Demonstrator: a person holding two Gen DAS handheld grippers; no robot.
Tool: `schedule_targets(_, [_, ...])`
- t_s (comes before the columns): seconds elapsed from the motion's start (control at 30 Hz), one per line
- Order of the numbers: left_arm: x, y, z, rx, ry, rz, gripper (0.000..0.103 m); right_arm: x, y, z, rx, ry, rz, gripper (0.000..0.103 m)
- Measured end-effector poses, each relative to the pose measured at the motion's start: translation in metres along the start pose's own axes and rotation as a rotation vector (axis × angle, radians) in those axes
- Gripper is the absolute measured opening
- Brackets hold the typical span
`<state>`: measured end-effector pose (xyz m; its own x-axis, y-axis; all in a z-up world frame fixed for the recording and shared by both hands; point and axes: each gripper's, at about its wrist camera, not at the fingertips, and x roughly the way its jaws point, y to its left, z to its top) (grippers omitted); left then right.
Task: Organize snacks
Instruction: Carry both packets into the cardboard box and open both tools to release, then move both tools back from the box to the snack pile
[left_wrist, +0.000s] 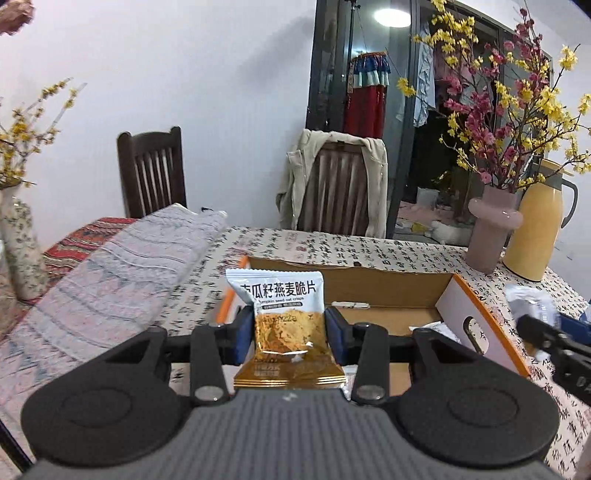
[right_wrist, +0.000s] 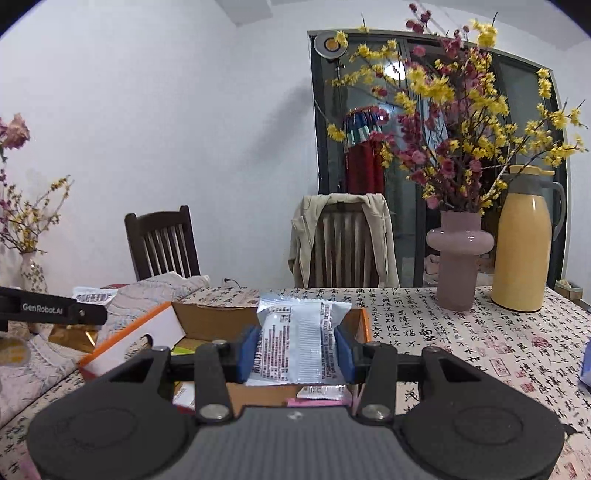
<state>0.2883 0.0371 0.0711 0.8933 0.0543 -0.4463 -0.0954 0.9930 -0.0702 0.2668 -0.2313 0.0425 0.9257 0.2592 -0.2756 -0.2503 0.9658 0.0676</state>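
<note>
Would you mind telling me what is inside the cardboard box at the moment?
The cardboard box holds a small silver packet and something pink beside it; the right gripper and its white snack packet cover the rest of the floor.

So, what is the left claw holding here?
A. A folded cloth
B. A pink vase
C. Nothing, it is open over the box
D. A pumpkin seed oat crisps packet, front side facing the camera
D: the left claw pinches the pumpkin seed oat crisps packet between its blue pads, printed front toward the camera.
</note>
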Motion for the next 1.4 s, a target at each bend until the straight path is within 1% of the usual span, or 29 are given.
schedule_targets(0.2, [0.032, -0.013, -0.006, 0.017, 0.008, -0.014, 0.041, 0.032, -0.006, -0.008, 0.028, 0.022, -0.008, 0.044])
schedule_targets(0.3, [0.043, -0.013, -0.012, 0.02, 0.002, -0.016, 0.041, 0.038, -0.011, -0.015, 0.04, 0.041, -0.007, 0.044])
schedule_targets(0.43, [0.053, -0.012, -0.018, 0.023, 0.026, -0.017, 0.041, 0.043, -0.009, -0.021, 0.031, 0.064, 0.002, 0.044])
schedule_targets(0.5, [0.053, -0.009, -0.02, 0.016, 0.022, -0.022, 0.043, 0.045, -0.007, -0.023, 0.024, 0.075, 0.002, 0.044])
schedule_targets(0.6, [0.049, -0.007, -0.022, 0.005, 0.007, -0.028, 0.049, 0.042, -0.008, -0.023, 0.031, 0.066, -0.004, 0.047])
schedule_targets(0.63, [0.048, -0.006, -0.022, 0.003, 0.001, -0.034, 0.056, 0.041, -0.009, -0.022, 0.036, 0.063, -0.001, 0.058])
schedule_targets(0.67, [0.046, -0.006, -0.022, 0.0, -0.008, -0.036, 0.066, 0.039, -0.01, -0.022, 0.042, 0.059, 0.0, 0.066])
schedule_targets(0.7, [0.044, -0.006, -0.022, -0.001, -0.019, -0.032, 0.072, 0.037, -0.011, -0.022, 0.047, 0.05, -0.005, 0.08])
schedule_targets(0.73, [0.041, -0.006, -0.022, -0.002, -0.036, -0.028, 0.085, 0.036, -0.012, -0.021, 0.049, 0.043, -0.009, 0.09])
schedule_targets(0.77, [0.038, -0.006, -0.022, -0.002, -0.055, -0.027, 0.094, 0.034, -0.013, -0.021, 0.054, 0.035, -0.009, 0.093])
schedule_targets(0.8, [0.034, -0.006, -0.022, -0.003, -0.07, -0.026, 0.1, 0.033, -0.014, -0.02, 0.059, 0.029, -0.006, 0.1])
schedule_targets(0.83, [0.032, -0.006, -0.021, -0.004, -0.084, -0.023, 0.103, 0.031, -0.015, -0.02, 0.068, 0.018, -0.008, 0.103])
schedule_targets(0.9, [0.026, -0.006, -0.021, -0.006, -0.108, -0.027, 0.103, 0.028, -0.016, -0.019, 0.072, 0.005, -0.014, 0.103])
schedule_targets(1.07, [0.017, -0.007, -0.02, -0.007, -0.136, -0.029, 0.103, 0.024, -0.016, -0.018, 0.076, -0.01, -0.013, 0.103])
schedule_targets(1.17, [0.008, -0.01, -0.018, -0.003, -0.152, 0.001, 0.103, 0.021, -0.017, -0.016, 0.074, -0.022, -0.011, 0.103])
schedule_targets(1.33, [-0.02, -0.011, -0.009, 0.001, -0.183, -0.015, 0.103, -0.004, -0.01, -0.004, 0.059, -0.079, -0.006, 0.103])
schedule_targets(1.4, [-0.03, -0.01, -0.007, 0.003, -0.181, -0.015, 0.103, -0.018, -0.009, 0.0, 0.053, -0.102, -0.004, 0.103])
